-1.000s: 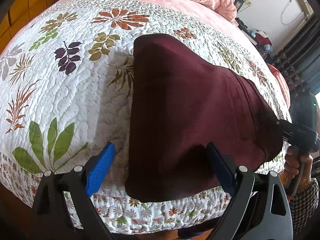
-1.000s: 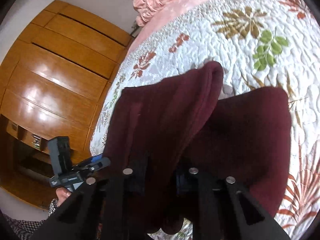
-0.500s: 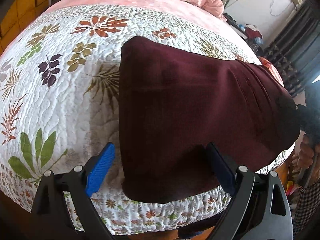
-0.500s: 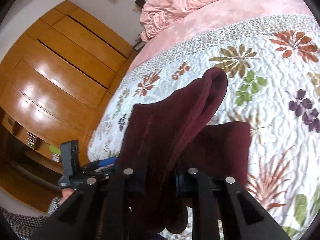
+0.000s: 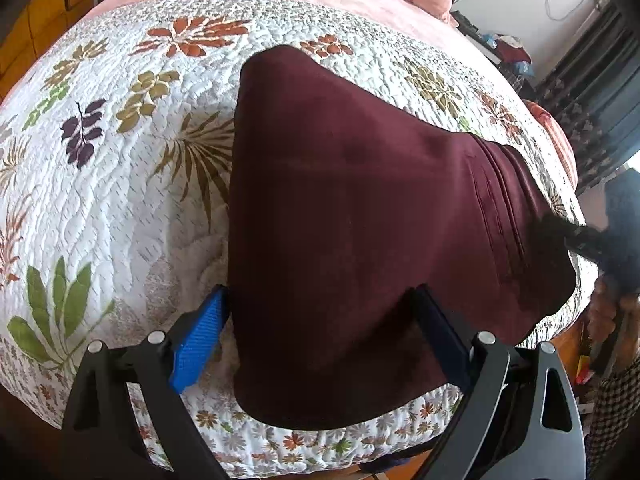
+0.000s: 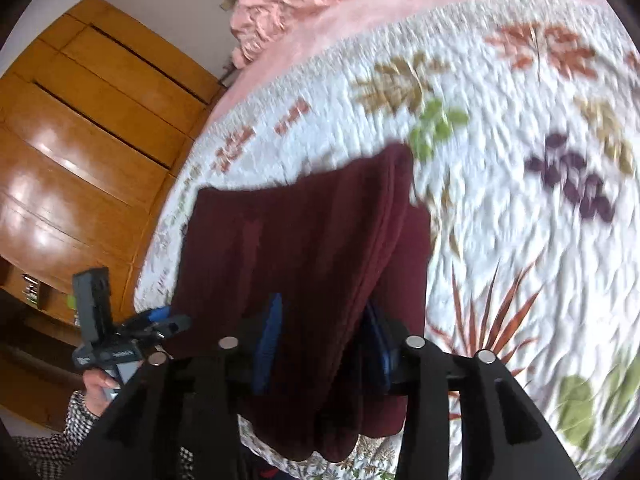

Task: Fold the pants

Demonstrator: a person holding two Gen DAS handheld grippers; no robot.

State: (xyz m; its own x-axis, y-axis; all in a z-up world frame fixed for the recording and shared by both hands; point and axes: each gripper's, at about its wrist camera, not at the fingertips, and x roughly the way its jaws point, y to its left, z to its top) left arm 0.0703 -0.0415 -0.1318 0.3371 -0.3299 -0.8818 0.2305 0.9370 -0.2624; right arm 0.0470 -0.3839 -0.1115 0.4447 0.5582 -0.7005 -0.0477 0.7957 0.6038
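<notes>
In the left wrist view, the folded maroon pants point(image 5: 360, 248) are seen lying at the near edge of the quilted bed point(image 5: 120, 208), long axis running along that edge, one end overhanging. The left gripper point(image 5: 316, 332) stands wide apart, astride the near hem. In the right wrist view, blurred, a wooden wardrobe point(image 6: 80, 152) flanks the bed. The right gripper point(image 6: 324, 340) has just been opening, cloth still between its jaws.

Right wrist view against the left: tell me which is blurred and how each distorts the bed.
Right wrist view: motion-smeared, the quilt leaf prints streaked, glare on the wardrobe. Left wrist view: sharp on the pants; fisheye bulges the bed into a dome.
</notes>
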